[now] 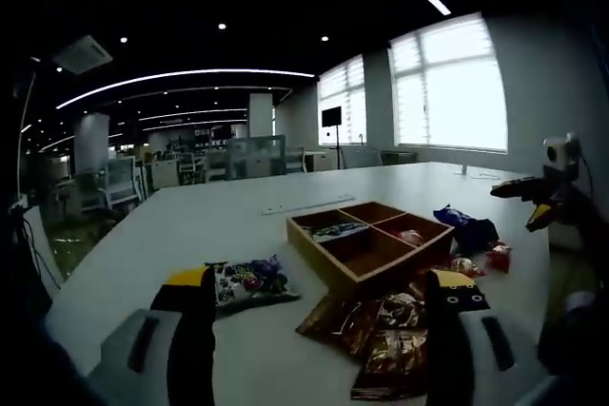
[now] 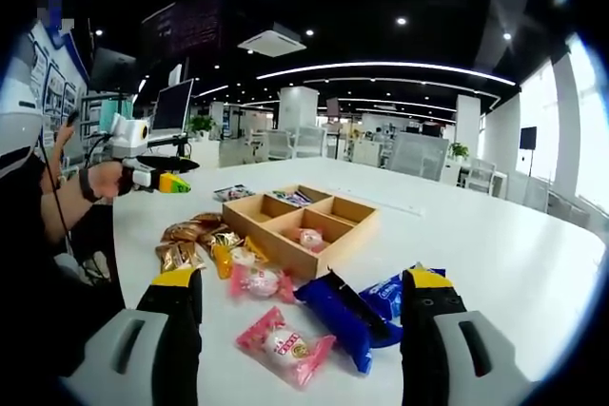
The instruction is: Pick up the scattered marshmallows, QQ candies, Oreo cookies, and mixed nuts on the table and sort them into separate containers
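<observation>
A long white worktop (image 2: 495,254) in an open office carries the sorting job. The right gripper (image 2: 297,330) hangs open and empty above it, with a pink packet (image 2: 284,346) lying between its jaws and blue packets (image 2: 354,316) just beyond. The left gripper (image 1: 319,335) is also open and empty, brown packets (image 1: 385,339) between its jaws, a colourful packet (image 1: 249,282) near its left jaw. The wooden tray (image 2: 300,225) sits beyond, a few packets already in its compartments. Best to lower squarely over one packet, close across its narrow width, and avoid pinching neighbours.
</observation>
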A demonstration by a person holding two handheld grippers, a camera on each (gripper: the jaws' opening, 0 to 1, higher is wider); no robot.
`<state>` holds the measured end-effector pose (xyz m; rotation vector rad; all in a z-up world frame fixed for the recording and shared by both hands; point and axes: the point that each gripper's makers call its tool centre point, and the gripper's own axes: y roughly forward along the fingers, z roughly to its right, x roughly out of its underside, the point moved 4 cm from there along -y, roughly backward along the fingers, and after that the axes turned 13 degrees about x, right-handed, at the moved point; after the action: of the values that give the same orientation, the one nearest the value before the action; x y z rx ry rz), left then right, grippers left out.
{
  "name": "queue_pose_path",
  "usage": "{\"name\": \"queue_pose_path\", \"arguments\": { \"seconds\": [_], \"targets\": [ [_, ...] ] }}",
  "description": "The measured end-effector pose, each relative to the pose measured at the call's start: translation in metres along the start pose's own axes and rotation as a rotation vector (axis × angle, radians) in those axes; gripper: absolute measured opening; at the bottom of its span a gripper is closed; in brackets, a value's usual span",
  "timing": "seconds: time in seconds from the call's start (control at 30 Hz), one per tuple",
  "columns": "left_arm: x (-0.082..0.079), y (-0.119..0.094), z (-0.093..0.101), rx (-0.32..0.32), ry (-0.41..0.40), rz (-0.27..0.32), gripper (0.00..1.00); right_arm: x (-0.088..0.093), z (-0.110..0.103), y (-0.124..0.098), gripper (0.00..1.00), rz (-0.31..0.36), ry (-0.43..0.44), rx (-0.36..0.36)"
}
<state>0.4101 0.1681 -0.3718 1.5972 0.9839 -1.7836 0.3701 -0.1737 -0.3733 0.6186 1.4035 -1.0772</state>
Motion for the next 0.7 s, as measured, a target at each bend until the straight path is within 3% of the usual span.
{"name": "queue_pose_path", "arguments": {
  "seconds": [0.23,0.47,0.7],
  "targets": [
    [0.002,0.000,0.002,0.005,-0.005,-0.002,0.94,-0.001,-0.009,0.002,0.81,0.001,-0.006,-0.023],
    [0.003,0.001,0.006,0.017,-0.004,-0.006,0.93,0.006,-0.015,0.003,0.73,-0.027,-0.020,-0.048],
    [0.004,0.000,0.005,0.018,-0.014,-0.006,0.93,0.016,-0.019,0.002,0.57,-0.051,-0.038,-0.085]
  ]
}}
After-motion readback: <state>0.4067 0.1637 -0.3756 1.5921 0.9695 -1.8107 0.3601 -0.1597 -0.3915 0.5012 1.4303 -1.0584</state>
